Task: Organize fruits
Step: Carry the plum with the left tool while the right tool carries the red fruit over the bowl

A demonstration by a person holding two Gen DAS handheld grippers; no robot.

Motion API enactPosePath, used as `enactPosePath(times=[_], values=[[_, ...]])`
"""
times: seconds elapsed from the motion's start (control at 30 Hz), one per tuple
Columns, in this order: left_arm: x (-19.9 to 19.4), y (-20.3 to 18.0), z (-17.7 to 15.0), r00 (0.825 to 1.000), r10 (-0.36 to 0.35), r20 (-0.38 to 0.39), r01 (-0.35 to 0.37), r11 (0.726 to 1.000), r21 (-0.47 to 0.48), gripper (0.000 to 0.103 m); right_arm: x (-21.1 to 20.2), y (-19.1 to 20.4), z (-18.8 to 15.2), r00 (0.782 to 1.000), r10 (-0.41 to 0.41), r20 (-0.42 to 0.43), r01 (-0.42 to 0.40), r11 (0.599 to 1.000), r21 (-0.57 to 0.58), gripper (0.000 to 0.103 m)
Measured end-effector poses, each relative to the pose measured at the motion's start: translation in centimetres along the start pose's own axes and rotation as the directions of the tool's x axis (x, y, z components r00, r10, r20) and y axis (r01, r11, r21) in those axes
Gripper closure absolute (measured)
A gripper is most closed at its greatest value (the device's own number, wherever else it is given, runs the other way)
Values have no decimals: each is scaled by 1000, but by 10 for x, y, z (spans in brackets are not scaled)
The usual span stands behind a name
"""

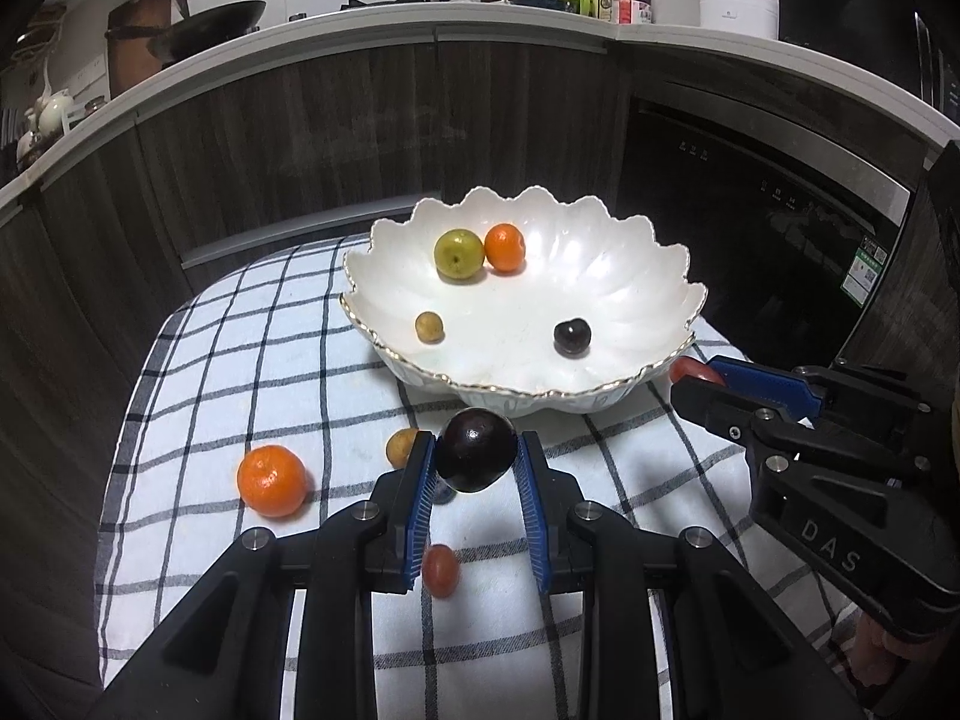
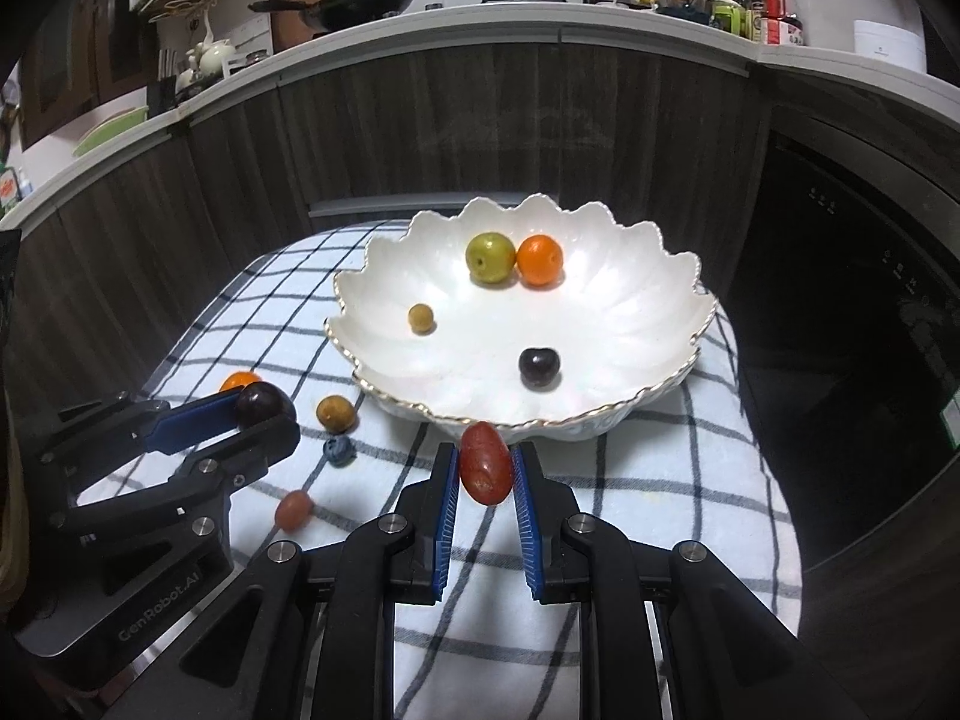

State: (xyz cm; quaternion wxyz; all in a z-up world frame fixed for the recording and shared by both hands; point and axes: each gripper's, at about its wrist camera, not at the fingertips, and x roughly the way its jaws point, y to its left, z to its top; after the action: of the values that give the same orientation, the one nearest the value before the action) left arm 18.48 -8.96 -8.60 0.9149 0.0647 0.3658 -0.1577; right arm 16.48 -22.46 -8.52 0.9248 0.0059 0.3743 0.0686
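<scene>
A white scalloped bowl (image 1: 636, 312) (image 2: 630, 324) stands on the checked cloth and holds a green fruit (image 1: 459, 255), an orange (image 1: 504, 247), a small tan fruit (image 1: 429, 327) and a dark cherry (image 1: 572, 337). My left gripper (image 1: 477, 450) is shut on a dark plum (image 1: 476, 457) just before the bowl's near rim; it also shows in the right wrist view (image 2: 264, 405). My right gripper (image 2: 486, 465) is shut on a red oblong tomato (image 2: 486, 471) at the bowl's near rim.
On the cloth (image 1: 198, 420) lie an orange (image 1: 271, 480), a tan fruit (image 1: 401, 447), a blueberry (image 2: 339, 452) and a small red tomato (image 1: 440, 570). Dark cabinets (image 1: 300, 138) and an oven front (image 1: 750, 228) stand behind.
</scene>
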Motion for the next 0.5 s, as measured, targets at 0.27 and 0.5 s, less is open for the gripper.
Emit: enactPosePath(times=[0.27, 0.5], values=[[-1, -1, 14, 1000, -3, 14, 3, 1000, -2, 76, -4, -8, 13, 1000, -12, 25, 11, 1000, 9, 83], [3, -2, 29, 1000, -6, 26, 6, 1000, 0, 76, -4, -15, 25, 999, -18, 37, 17, 1000, 19, 83]])
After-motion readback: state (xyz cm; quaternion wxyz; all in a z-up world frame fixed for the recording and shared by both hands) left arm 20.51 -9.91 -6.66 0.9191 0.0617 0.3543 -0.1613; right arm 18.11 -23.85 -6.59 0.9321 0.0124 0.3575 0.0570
